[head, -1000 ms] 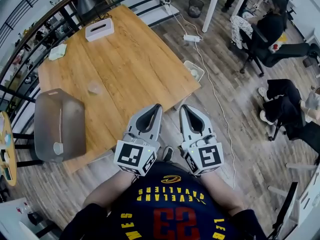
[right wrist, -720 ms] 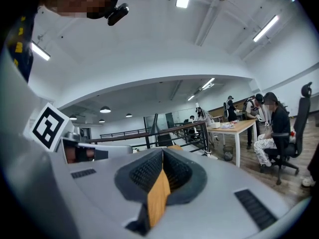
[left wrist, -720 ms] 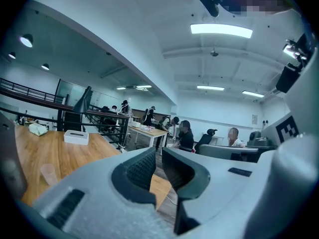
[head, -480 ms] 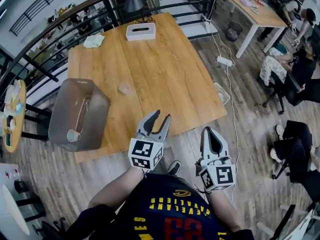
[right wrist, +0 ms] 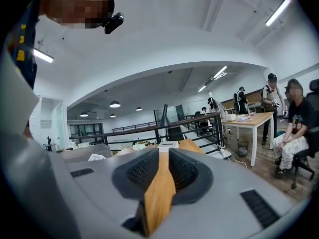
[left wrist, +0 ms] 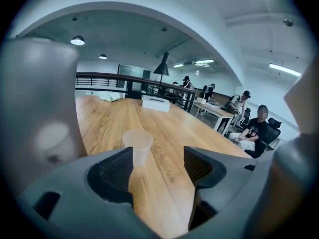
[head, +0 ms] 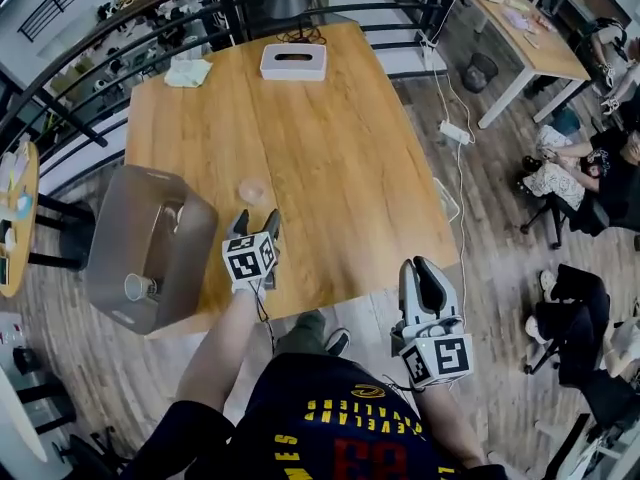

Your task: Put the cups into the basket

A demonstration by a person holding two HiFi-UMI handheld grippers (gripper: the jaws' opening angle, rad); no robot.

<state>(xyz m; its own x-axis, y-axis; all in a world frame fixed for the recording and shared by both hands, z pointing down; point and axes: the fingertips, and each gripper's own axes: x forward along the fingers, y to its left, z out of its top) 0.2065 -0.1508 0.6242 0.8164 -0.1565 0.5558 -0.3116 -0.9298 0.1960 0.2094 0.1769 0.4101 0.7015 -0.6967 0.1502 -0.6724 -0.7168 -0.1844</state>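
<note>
The step in hand is the reach for the second cup. The first cup already lies inside the basket, which sits at the near left corner of the table. The second cup stands upright just beside the basket, a little in from the table's near edge.

The left gripper is over that near edge with its jaws opening wide. In the left gripper view the second cup stands just ahead, in line with the left jaw, untouched and not yet between the pads. The right gripper hangs off the table near its near right corner. Its jaws are opening to only a narrow slit, with nothing in them.

The next move probably calls for easing the left gripper forward and slightly left, then closing gently.

The second cup is frosted, see-through plastic, slightly tapered and empty. It looks light and thin, so it would likely tip or crush easily.
</note>
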